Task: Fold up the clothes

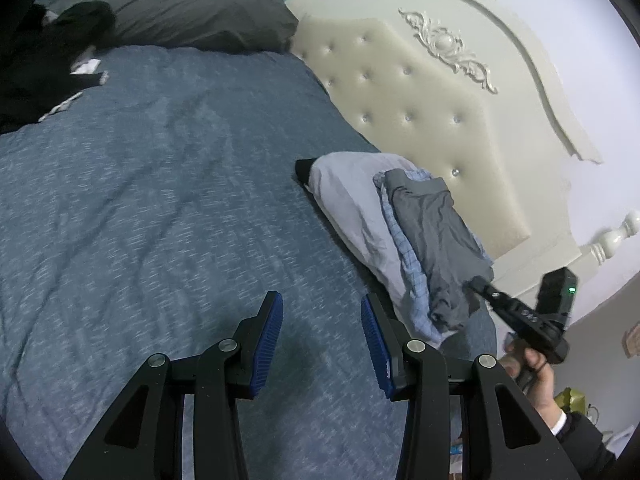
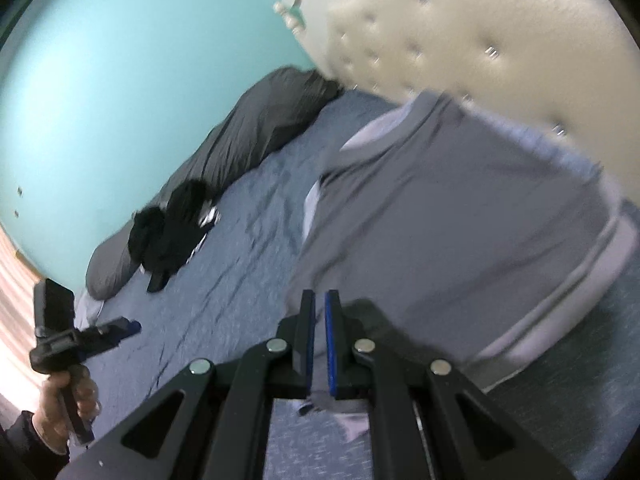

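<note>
Though apart, left jaws above bedspread point(image 1: 160, 200).

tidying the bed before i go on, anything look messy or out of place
Yes: a black garment lies crumpled at the far side of the bed, beside the dark grey pillow, not folded like the grey garment on the stack by the headboard.

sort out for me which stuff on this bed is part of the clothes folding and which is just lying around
Part of the job:
- grey garment, on top of the stack
- blue checked garment under it
- black clothes heaped at the far side
- right gripper, at the grey garment's edge
- left gripper, open over the bedspread

Just lying about:
- dark pillow
- light pillow
- bedspread
- headboard
</note>
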The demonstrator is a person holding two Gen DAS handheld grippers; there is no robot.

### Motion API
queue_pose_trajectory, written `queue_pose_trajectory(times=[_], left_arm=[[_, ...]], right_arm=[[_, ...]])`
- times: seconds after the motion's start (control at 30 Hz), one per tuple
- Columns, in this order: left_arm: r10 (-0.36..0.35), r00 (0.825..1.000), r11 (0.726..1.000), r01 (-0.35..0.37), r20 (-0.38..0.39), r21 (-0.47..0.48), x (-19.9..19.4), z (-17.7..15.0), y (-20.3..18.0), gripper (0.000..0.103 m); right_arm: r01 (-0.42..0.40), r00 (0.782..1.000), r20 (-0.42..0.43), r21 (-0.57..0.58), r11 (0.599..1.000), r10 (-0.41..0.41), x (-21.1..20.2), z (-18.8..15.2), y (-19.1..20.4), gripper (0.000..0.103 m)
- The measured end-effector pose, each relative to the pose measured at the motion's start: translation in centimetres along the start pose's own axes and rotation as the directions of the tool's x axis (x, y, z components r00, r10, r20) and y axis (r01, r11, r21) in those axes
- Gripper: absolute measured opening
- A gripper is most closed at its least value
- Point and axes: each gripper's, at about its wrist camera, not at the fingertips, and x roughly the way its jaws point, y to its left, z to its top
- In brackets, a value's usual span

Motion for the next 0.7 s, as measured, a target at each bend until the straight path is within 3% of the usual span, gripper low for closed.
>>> queue_pose_trajectory(times=[0.03, 0.07, 0.13, 0.37, 0.5, 0.7], left_arm=[[-0.005, 1.0, 1.0, 0.006, -0.007, 0.006, 1.1, 0.6, -0.5, 0.045], [-0.011, 1.0, 1.0, 0.011, -0.013, 0.013, 2.2, 1.1, -1.1, 0.044], [-0.016, 0.999, 0.999, 0.017, -0.032, 0.029, 4.8, 2.4, -2.4, 0.045], [-0.044, 0.996, 0.996, 0.051, -0.082, 0.08, 12.5, 6.5, -6.8, 0.045], [-0.062, 0.994, 0.993, 0.071, -0.092, 0.091, 15.7, 8.5, -8.7, 0.053], [-0.022, 0.996, 0.994, 0.031, -0.083, 0.108, 19.2, 10.7, -10.0, 0.054]], right_arm=[[0.014, 1.0, 0.008, 0.0, 1.0, -0.014, -0.4, 0.4, -0.4, 0.009], [0.035, 0.999, 0.019, 0.001, 0.999, -0.035, -0.9, 0.7, -1.0, 0.023], [0.063, 0.997, 0.042, 0.021, 0.998, -0.064, -1.8, 1.4, -2.5, 0.037], [0.134, 0.99, 0.04, 0.066, 0.989, -0.136, -3.5, 2.4, -7.2, 0.037], [0.195, 0.981, 0.009, 0.066, 0.979, -0.196, -3.6, 2.7, -8.9, 0.037], [0.263, 0.965, -0.017, 0.043, 0.964, -0.262, -3.7, 3.2, -10.1, 0.037]])
